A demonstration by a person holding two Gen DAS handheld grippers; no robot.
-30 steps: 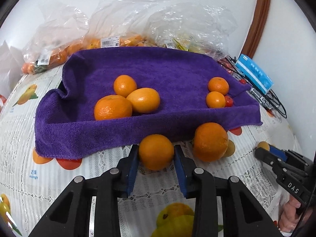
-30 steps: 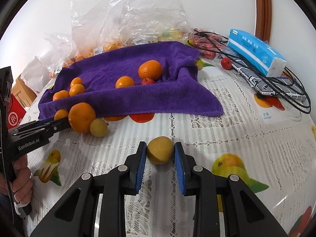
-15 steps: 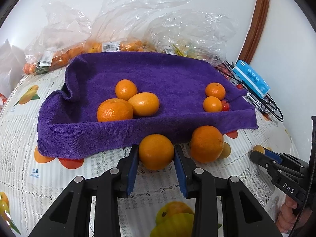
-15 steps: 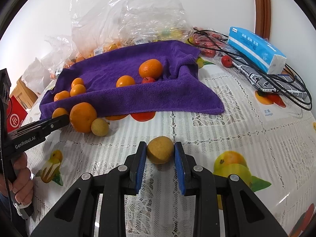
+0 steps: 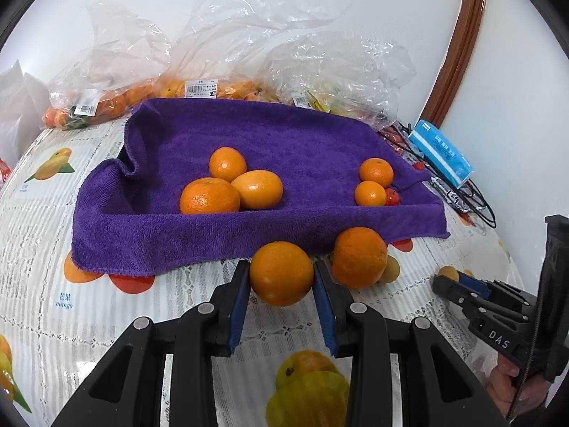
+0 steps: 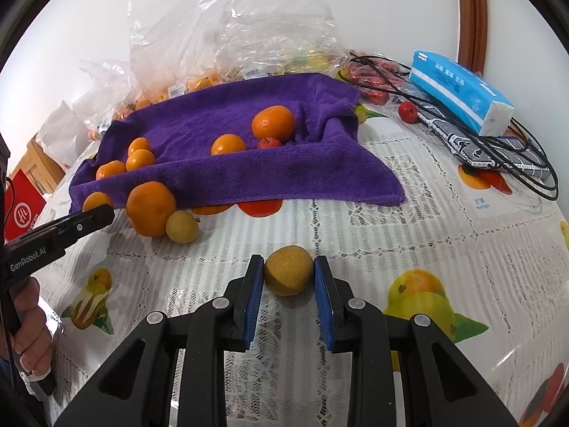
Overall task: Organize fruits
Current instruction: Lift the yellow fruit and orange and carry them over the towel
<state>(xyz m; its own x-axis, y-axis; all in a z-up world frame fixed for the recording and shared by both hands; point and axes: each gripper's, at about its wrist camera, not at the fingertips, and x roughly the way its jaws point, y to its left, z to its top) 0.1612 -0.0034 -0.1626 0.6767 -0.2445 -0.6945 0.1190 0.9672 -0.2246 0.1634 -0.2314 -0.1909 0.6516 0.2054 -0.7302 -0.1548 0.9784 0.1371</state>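
Nearest in the left wrist view: left gripper (image 5: 281, 283) clamped on an orange (image 5: 281, 273), blue pads pressed to both its sides, held just in front of the near hem of the purple towel (image 5: 270, 142). Nearest in the right wrist view: right gripper (image 6: 288, 279) closed on a small yellow-brown fruit (image 6: 288, 275), perhaps a small pear or a longan, low over the lace tablecloth (image 6: 409, 235); whether lifted clear or resting on it, hard to tell.

Just beyond, loose on the tablecloth at the towel's front edge: a large orange (image 5: 359, 257) touching a second small yellow-brown fruit (image 6: 182, 226). Both apparently not yet sorted.

Further in, on the towel: a cluster of three oranges (image 5: 231, 188) touching one another toward the left, and well apart at the right two smaller mandarins (image 5: 373, 183) with a small red fruit (image 5: 392, 197) beside them.

Farthest, against the wall: plastic bags (image 5: 220, 71) holding more oranges and other fruit.

Judged about midway: six fruits placed, two in hand, two loose, the bagged stock possibly still to come.
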